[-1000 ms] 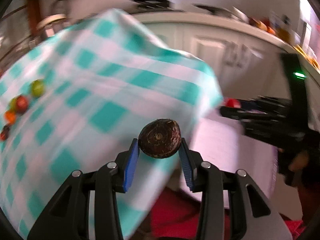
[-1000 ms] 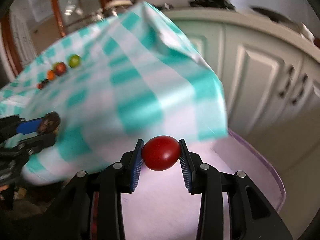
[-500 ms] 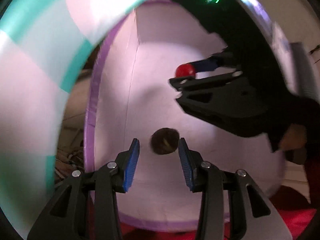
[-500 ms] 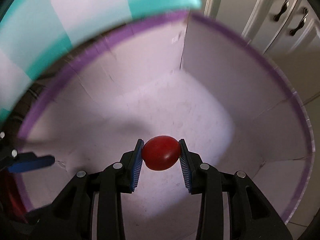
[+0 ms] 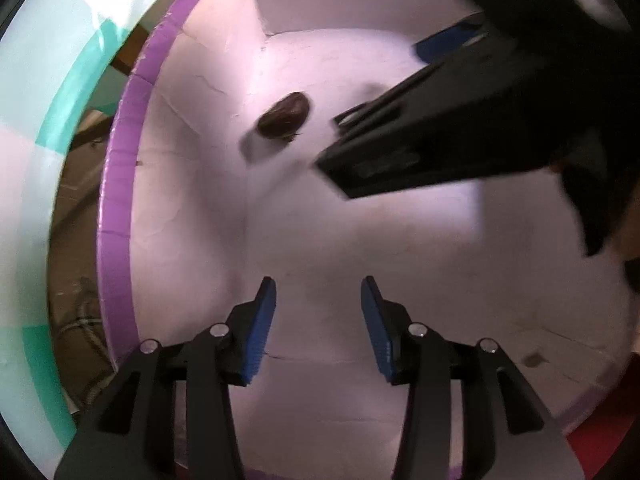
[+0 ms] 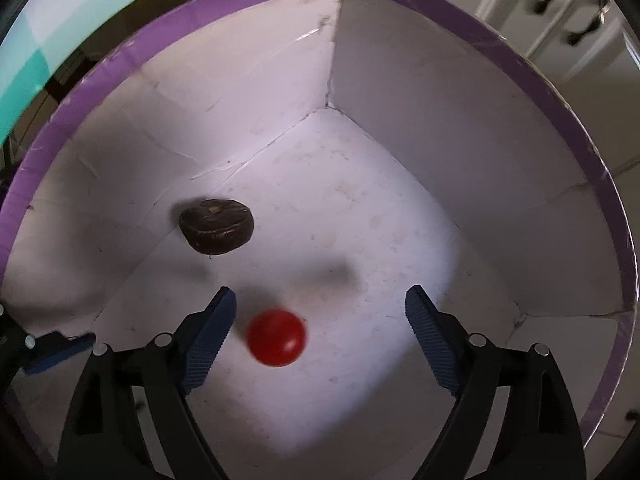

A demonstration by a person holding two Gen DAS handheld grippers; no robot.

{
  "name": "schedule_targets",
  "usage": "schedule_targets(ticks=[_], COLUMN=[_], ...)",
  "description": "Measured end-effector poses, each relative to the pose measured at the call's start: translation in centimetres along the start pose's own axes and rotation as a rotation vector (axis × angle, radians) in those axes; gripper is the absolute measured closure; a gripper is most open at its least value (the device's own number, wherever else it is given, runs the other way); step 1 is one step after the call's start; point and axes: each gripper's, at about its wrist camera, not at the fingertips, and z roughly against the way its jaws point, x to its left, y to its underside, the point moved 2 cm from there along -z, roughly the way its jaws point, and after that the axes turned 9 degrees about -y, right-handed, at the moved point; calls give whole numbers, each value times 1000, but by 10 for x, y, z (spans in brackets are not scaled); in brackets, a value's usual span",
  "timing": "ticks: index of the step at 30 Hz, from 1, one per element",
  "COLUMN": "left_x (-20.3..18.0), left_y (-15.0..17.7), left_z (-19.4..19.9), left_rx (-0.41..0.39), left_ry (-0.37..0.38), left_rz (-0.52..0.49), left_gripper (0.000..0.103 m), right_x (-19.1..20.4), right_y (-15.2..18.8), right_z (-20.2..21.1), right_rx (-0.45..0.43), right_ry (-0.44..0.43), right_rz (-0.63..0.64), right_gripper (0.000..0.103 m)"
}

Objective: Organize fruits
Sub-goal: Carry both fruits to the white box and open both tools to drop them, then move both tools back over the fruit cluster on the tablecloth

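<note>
My left gripper (image 5: 318, 326) is matte black plastic with flat blue ribbed pads (image 5: 262, 326) and round silver screw heads along its linkage. My right gripper (image 6: 320, 338) is built alike: black angular arms, blue ridged pads (image 6: 430, 340), silver pivots.

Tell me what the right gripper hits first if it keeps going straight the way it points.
Most likely the red fruit, which sits loose between the open right gripper's fingers; beyond it lies the white floor of the box. Depth is uncertain.
</note>
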Motion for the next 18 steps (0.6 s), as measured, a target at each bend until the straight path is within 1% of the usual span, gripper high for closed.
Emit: schedule_targets(ticks=[1, 2, 4, 5, 6, 7, 8, 9, 10, 11, 12, 13, 15, 16, 17, 18], left_x=[1, 0, 1, 0, 1, 0, -2, -3, -2, 0, 4, 19, 40, 56, 66, 87], left_y=[0, 0, 4, 6, 9, 14, 17, 22, 28, 34, 33, 37, 50, 61, 67, 75], left_z=[-2, -3, 0, 4, 8, 20, 34, 50, 71, 93, 104, 121, 145, 161, 174, 185], left_rx=[1, 0, -19, -45, -64, -116, -183, -257, -348, -440, -489, -557, -645, -692, -722, -752], left_ry=[-21, -35, -25, -35, -36, -35, -42, -50, -50, -54, -61, -71, -86, -99, -106, -111], left_rz=[-2, 0, -1, -13, -23, -36, -44, -46, -41, -28, -16, 15, 94, 160, 212, 272], left_gripper=[67, 69, 69, 69, 67, 56, 48, 32, 24, 22, 19, 13, 10, 10, 9, 8], right_x=[-3, -9, -12, -13, -14, -16, -20, -23, -25, -26, -25, -22, -5, 8, 29, 46], right_y=[1, 5, 8, 9, 9, 8, 8, 7, 6, 5, 3, -1, 3, 13, 8, -6], right_z=[-1, -3, -3, 4, 12, 26, 36, 49, 62, 84, 99, 120, 156, 178, 201, 215], right_rx=[8, 27, 41, 15, -24, -91, -132, -180, -232, -314, -369, -441, -572, -649, -748, -814], right_ry=[0, -5, -43, -70, -84, -109, -132, -155, -175, -205, -224, -246, -266, -276, -285, -291], right_rz=[-20, -67, -119, -138, -150, -171, -187, -207, -223, -229, -219, -189, -118, -75, -27, 6], right_gripper=[16, 16, 16, 16, 16, 16, 16, 16, 16, 16, 16, 16, 16, 16, 15, 15])
